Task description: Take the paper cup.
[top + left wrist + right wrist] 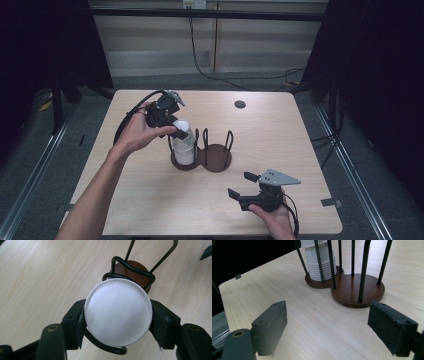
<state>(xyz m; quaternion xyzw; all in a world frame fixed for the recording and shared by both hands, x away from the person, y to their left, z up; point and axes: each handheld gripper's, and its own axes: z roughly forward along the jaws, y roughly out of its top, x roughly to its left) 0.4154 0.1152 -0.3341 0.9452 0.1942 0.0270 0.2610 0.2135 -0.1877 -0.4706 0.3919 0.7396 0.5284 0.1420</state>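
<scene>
Paper cup (118, 312) between left jaws

White paper cup (118, 312) inverted atop stack (320, 263)

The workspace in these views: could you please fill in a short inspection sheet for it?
Surface: pale wooden table, dark round spot near far edge.
Job's things: white paper cup stack upside down in left ring of the wire cup holder; right ring empty.
Clutter: nothing seen.
Grippers: left gripper shut on top cup; right gripper open, holding nothing.
Cables: black cable trails from left gripper; more on floor behind.
Surroundings: dark curtains, grey floor.
</scene>
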